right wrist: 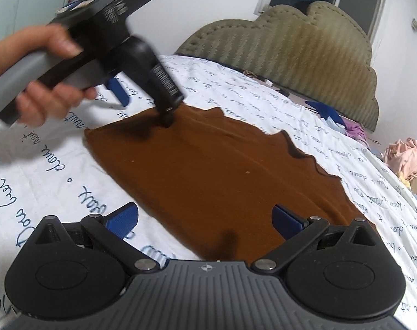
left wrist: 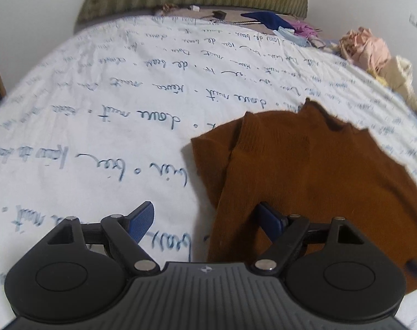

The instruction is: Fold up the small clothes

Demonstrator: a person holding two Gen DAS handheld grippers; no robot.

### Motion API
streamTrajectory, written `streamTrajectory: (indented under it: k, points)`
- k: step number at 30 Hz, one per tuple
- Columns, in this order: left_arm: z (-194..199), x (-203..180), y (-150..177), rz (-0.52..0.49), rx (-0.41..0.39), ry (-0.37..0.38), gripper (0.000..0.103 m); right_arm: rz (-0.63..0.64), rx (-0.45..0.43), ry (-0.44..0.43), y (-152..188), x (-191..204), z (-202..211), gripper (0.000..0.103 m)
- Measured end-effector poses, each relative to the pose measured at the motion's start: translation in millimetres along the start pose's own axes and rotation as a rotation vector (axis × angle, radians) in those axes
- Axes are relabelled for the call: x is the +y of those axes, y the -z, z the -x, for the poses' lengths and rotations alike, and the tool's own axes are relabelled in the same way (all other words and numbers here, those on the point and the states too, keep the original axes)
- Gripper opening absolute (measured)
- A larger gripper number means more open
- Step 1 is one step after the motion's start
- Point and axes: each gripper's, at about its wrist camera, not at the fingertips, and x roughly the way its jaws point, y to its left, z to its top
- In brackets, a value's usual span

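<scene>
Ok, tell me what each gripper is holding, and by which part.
Nothing is held. The left gripper and right gripper are both open above the brown garment.

— What is the brown garment (right wrist: 222, 170) made of?

— A fine ribbed knit, matt and soft-looking, with a scalloped edge. It lies on a white cotton-like bedsheet (left wrist: 98, 126), matt and slightly creased, printed with blue handwriting.

— And the tools?

— The left claw (left wrist: 207, 220) has a matt black plastic body with a ribbed grey panel, bright metal pivot pins and blue pads (left wrist: 141, 222) with a fine grid texture. The right claw (right wrist: 205, 218) looks the same.

— The headboard (right wrist: 304, 52)?

— Olive fabric, quilted in ridges, dull. The pink cloth bundle (left wrist: 365, 46) beside it looks thin and crumpled.
</scene>
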Motion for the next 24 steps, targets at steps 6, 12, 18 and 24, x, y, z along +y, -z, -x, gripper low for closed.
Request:
streamTrajectory:
  k: [6, 12, 18, 24]
  points:
    - [-28, 25, -24, 0.115, 0.048, 0.162, 0.083, 0.111, 0.011, 0.061, -4, 33, -21, 0.102]
    - [-57, 36, -43, 0.201, 0.097, 0.266, 0.083, 0.236, -0.023, 0.173, -10, 65, -48, 0.102]
    - [-80, 30, -61, 0.237, 0.109, 0.353, 0.085, 0.304, -0.058, 0.188, -30, 73, -73, 0.095]
    - [-99, 6, -77, 0.201, 0.113, 0.297, 0.067, 0.334, -0.050, 0.168, -42, 80, -93, 0.050]
